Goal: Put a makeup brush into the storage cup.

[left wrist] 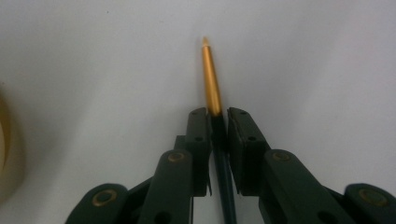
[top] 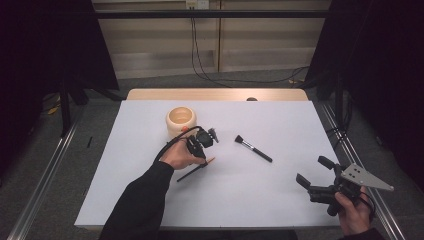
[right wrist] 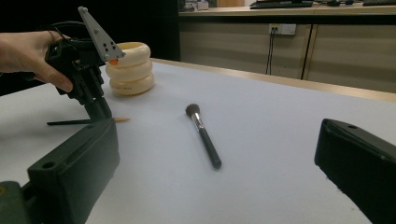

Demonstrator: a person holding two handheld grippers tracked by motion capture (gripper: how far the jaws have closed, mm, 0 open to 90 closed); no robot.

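Pencil (left wrist: 211, 79), gold-tipped with dark shaft, flat on white bench (top: 280, 195), left of centre, just near of cream holder (top: 180, 120). Pinched between closed pads of left tool (left wrist: 217, 122). Right tool (top: 311, 172) wide open, empty, near right. Makeup brush (top: 253, 148) mid-bench.

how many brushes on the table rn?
2. A thin gold-tipped brush lies clamped in the left gripper near the cream pot; a black makeup brush lies mid-table.
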